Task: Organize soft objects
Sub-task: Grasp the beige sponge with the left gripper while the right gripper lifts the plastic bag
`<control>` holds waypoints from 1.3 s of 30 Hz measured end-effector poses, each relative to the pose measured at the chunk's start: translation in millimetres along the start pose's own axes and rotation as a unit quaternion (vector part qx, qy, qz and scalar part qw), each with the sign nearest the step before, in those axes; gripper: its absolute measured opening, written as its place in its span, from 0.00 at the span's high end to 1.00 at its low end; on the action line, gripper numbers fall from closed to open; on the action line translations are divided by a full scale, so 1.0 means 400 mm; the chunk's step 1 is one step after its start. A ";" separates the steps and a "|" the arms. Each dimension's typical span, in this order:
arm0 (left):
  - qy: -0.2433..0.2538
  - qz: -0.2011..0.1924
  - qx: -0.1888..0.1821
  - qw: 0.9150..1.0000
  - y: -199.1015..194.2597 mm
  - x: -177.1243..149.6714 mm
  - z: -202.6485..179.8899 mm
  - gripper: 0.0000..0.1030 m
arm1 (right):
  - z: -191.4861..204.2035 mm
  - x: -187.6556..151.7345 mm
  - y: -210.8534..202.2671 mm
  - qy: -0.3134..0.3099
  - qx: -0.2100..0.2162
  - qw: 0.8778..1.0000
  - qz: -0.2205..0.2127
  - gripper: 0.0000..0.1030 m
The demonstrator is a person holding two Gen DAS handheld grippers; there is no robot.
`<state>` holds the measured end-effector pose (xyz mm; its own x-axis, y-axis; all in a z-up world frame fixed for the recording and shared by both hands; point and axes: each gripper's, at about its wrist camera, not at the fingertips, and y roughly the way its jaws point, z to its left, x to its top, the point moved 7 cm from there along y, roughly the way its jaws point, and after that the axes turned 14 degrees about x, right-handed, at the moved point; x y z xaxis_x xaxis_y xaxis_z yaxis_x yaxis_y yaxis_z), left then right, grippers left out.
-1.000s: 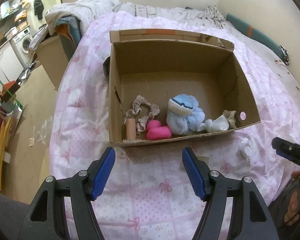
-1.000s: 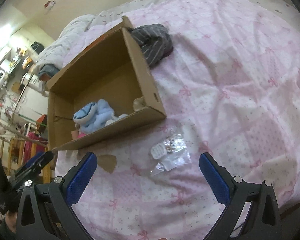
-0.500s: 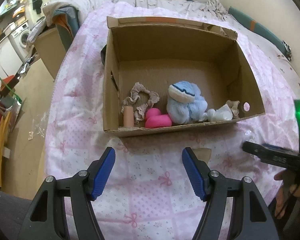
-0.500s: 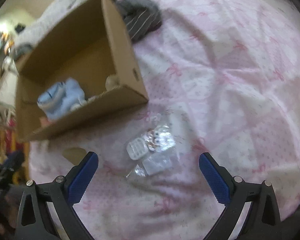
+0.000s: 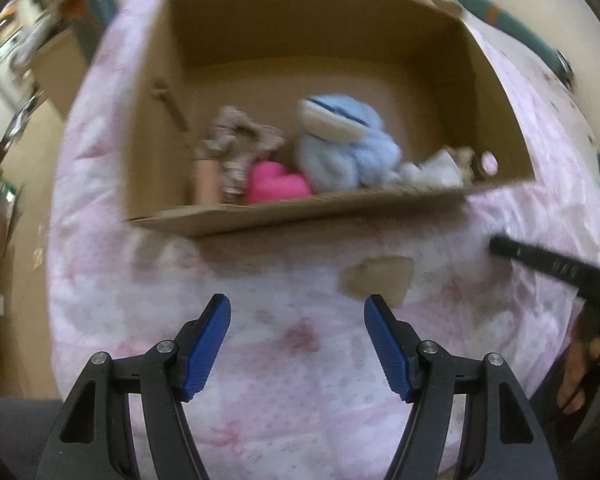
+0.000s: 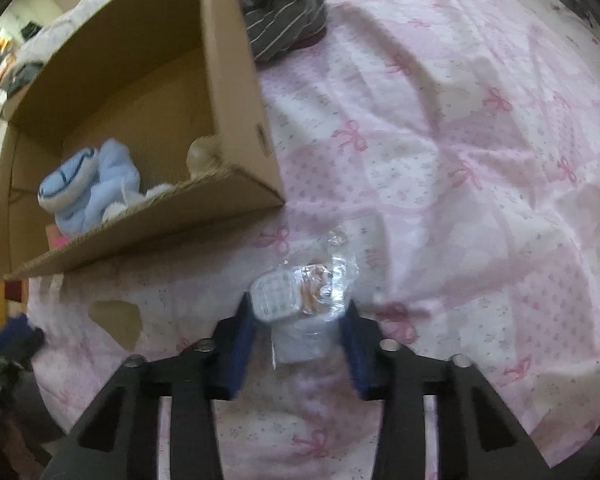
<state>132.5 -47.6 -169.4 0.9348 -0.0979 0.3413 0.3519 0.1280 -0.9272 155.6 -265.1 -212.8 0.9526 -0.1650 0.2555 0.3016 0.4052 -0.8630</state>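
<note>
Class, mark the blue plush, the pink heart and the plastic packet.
blue plush (image 5: 342, 146), left wrist view, middle of its body
pink heart (image 5: 278, 188), left wrist view, its top face
plastic packet (image 6: 300, 300), right wrist view, its centre

Motion blur softens the whole left wrist view, so the small pale things in the box's right corner cannot be identified. The box's near wall hides the pink toy's lower part. The right tool covers the clear packet's sides, whose contents stay unreadable.
</note>
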 end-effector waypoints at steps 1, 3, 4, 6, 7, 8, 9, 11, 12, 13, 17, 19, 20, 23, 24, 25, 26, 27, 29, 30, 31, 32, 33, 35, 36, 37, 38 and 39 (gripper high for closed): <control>0.012 0.000 -0.002 1.000 0.007 0.000 -0.016 0.35 | -0.002 0.001 -0.007 0.005 0.007 1.000 -0.004 0.63; 0.033 -0.005 -0.011 0.999 0.015 0.004 -0.050 0.35 | -0.004 0.002 -0.020 0.011 0.017 1.000 -0.011 0.63; 0.039 -0.006 -0.018 0.999 0.020 0.008 -0.065 0.35 | -0.005 0.002 -0.029 0.011 0.016 1.000 -0.015 0.63; 0.043 -0.008 -0.027 0.999 0.031 0.018 -0.090 0.35 | -0.008 0.005 -0.051 0.007 0.013 1.000 -0.026 0.64; 0.045 -0.008 -0.034 0.998 0.038 0.023 -0.102 0.35 | -0.014 0.009 -0.063 0.005 0.012 0.999 -0.029 0.64; 0.050 -0.003 -0.038 0.998 0.047 0.026 -0.112 0.35 | -0.018 0.009 -0.070 0.005 0.009 0.999 -0.032 0.64; 0.056 0.004 -0.041 0.998 0.060 0.029 -0.123 0.35 | -0.022 0.000 -0.074 0.007 0.009 0.999 -0.032 0.64; 0.056 0.014 -0.046 0.997 0.079 0.034 -0.133 0.37 | -0.023 -0.006 -0.080 0.011 0.009 0.999 -0.031 0.64; 0.054 0.016 -0.051 0.997 0.084 0.036 -0.137 0.39 | -0.024 -0.008 -0.083 0.010 0.004 0.999 -0.031 0.64; 0.054 0.016 -0.058 0.997 0.088 0.039 -0.145 0.44 | -0.023 -0.010 -0.085 0.010 0.002 0.999 -0.030 0.64; 0.061 0.017 -0.038 0.997 0.101 0.043 -0.164 0.59 | -0.004 -0.003 -0.090 -0.002 -0.007 0.999 -0.034 0.64; 0.063 0.016 -0.044 0.997 0.099 0.042 -0.175 0.67 | 0.005 -0.010 -0.089 -0.009 -0.011 0.999 -0.032 0.64; 0.070 0.014 -0.040 0.997 0.096 0.041 -0.177 0.70 | 0.011 -0.014 -0.089 -0.014 -0.015 0.999 -0.031 0.64; 0.072 0.017 -0.047 0.996 0.095 0.035 -0.176 0.86 | 0.035 -0.024 -0.085 -0.027 -0.027 0.999 -0.028 0.64; 0.068 0.020 -0.055 0.996 0.100 0.027 -0.192 0.89 | 0.036 -0.018 -0.077 -0.029 -0.027 0.999 -0.029 0.64; 0.062 0.024 -0.062 0.996 0.099 0.026 -0.189 0.91 | 0.042 -0.017 -0.076 -0.031 -0.027 0.999 -0.031 0.64; 0.059 0.024 -0.065 0.996 0.099 0.024 -0.183 0.92 | 0.046 -0.017 -0.079 -0.032 -0.028 0.999 -0.033 0.64; 0.057 0.021 -0.068 0.996 0.095 0.024 -0.179 0.92 | 0.047 -0.016 -0.078 -0.032 -0.027 0.999 -0.034 0.64; 0.057 0.011 -0.063 0.996 0.085 0.028 -0.168 0.92 | 0.048 -0.017 -0.083 -0.031 -0.025 0.999 -0.036 0.64; 0.054 0.010 -0.053 0.997 0.083 0.028 -0.162 0.92 | 0.047 -0.017 -0.085 -0.031 -0.024 0.999 -0.036 0.64; 0.047 0.012 -0.049 0.998 0.081 0.027 -0.156 0.92 | 0.049 -0.017 -0.088 -0.031 -0.023 0.999 -0.038 0.64; 0.041 0.013 -0.045 0.998 0.078 0.024 -0.149 0.92 | 0.051 -0.015 -0.090 -0.032 -0.022 0.998 -0.040 0.64; 0.038 0.013 -0.039 0.998 0.081 0.020 -0.132 0.92 | 0.051 -0.016 -0.096 -0.032 -0.020 0.998 -0.041 0.64; 0.029 0.015 -0.031 0.999 0.080 0.012 -0.108 0.92 | 0.054 -0.019 -0.105 -0.033 -0.017 0.998 -0.043 0.64; 0.024 0.015 -0.028 0.999 0.072 0.007 -0.099 0.92 | 0.056 -0.019 -0.107 -0.034 -0.016 0.998 -0.043 0.64; 0.020 0.014 -0.023 0.999 0.068 0.004 -0.091 0.92 | 0.060 -0.020 -0.108 -0.036 -0.014 0.998 -0.044 0.64; 0.018 0.011 -0.018 1.000 0.063 -0.001 -0.079 0.92 | 0.065 -0.020 -0.109 -0.038 -0.013 0.998 -0.044 0.64; 0.016 0.007 -0.012 1.000 0.057 -0.004 -0.069 0.92 | 0.070 -0.022 -0.110 -0.041 -0.011 0.998 -0.044 0.64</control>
<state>137.7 -71.9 -195.3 0.9372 -0.1284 0.3243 0.3382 0.1064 -0.9350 135.2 -256.5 -164.9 0.9228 -0.1254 0.3642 0.3841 0.3722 -0.8450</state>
